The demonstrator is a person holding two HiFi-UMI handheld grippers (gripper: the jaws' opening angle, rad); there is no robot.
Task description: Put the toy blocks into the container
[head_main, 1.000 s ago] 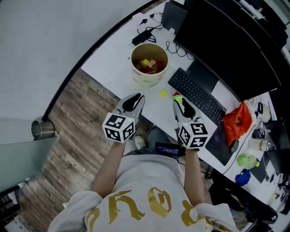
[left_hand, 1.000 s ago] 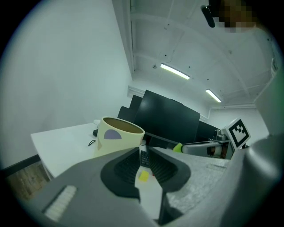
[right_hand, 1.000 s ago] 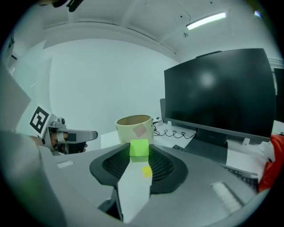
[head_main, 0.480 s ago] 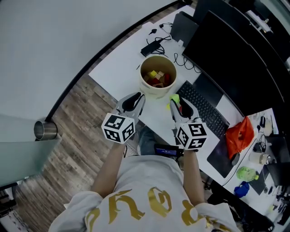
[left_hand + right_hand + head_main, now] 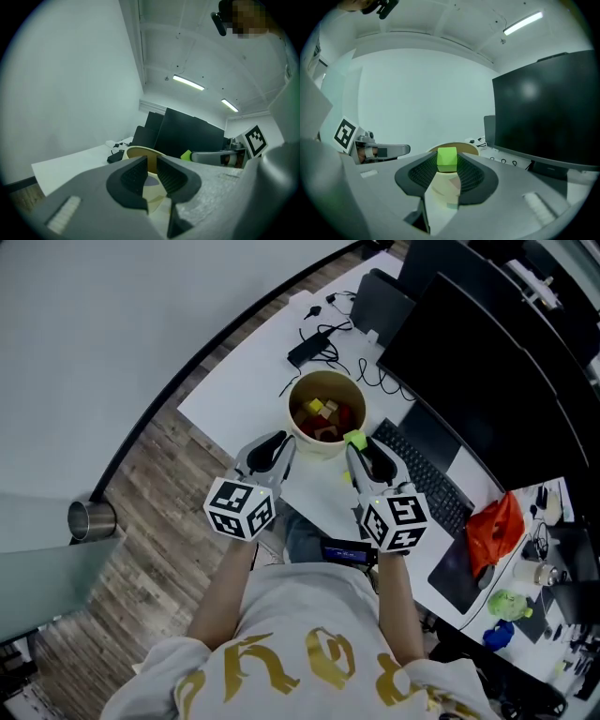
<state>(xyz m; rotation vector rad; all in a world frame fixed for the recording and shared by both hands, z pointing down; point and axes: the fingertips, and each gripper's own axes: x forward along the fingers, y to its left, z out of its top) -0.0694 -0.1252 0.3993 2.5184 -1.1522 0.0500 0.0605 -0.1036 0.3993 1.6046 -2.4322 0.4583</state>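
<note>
A cream round container (image 5: pixel 323 413) stands on the white desk (image 5: pixel 239 381) with several coloured blocks inside. My right gripper (image 5: pixel 358 448) is shut on a green toy block (image 5: pixel 355 440), held just at the container's near right rim. In the right gripper view the green block (image 5: pixel 447 159) sits between the pads, with the container rim (image 5: pixel 466 146) right behind it. My left gripper (image 5: pixel 273 452) hovers at the container's near left side. Its jaws (image 5: pixel 151 168) stand a narrow gap apart with nothing between them, and the container (image 5: pixel 136 151) shows beyond.
A black keyboard (image 5: pixel 424 472) lies right of the container, in front of a large dark monitor (image 5: pixel 487 362). A power adapter and cables (image 5: pixel 314 341) lie behind the container. A red bag (image 5: pixel 494 519) sits farther right. A metal cup (image 5: pixel 89 518) stands on the wood floor at the left.
Both grippers have moved forward and up toward the container. The green block went with the right gripper and now sits at the container's rim.
</note>
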